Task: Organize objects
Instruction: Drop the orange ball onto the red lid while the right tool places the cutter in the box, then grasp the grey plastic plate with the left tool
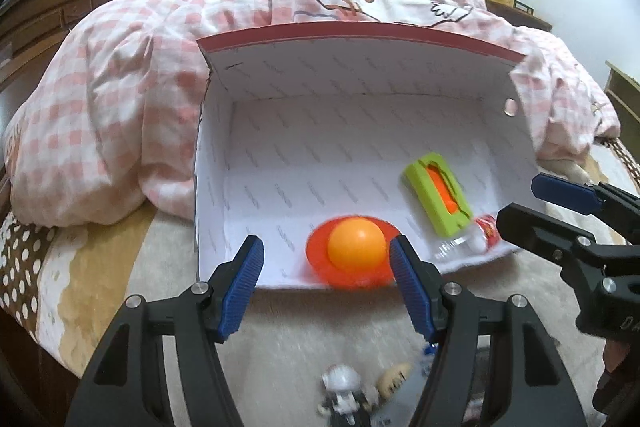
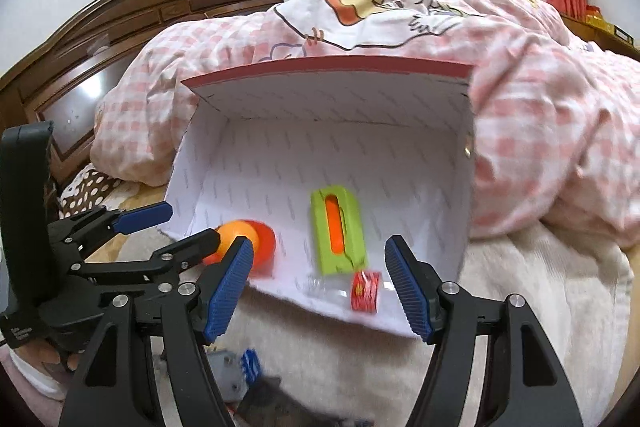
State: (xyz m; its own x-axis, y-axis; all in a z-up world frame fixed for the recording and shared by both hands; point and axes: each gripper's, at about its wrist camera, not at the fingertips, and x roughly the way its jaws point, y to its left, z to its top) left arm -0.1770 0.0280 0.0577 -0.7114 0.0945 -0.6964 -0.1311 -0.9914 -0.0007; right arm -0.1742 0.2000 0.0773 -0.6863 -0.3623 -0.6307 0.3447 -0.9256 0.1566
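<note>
A white box (image 1: 280,163) with a red rim lies open on its side on the bed, also in the right wrist view (image 2: 256,171). Inside lie an orange ball toy (image 1: 356,247) (image 2: 240,233) on a red dish, a green and orange block (image 1: 438,193) (image 2: 338,227) and a small clear bottle with a red label (image 1: 468,241) (image 2: 364,291). My left gripper (image 1: 326,285) (image 2: 176,227) is open and empty just in front of the ball. My right gripper (image 2: 318,293) (image 1: 536,199) is open and empty before the bottle.
A pink checked quilt (image 1: 120,99) is heaped behind and beside the box. Small toy figures (image 1: 348,391) and a grey and blue item (image 2: 236,371) lie on the beige sheet (image 1: 304,339) under the grippers. A wooden headboard (image 2: 120,27) stands at left.
</note>
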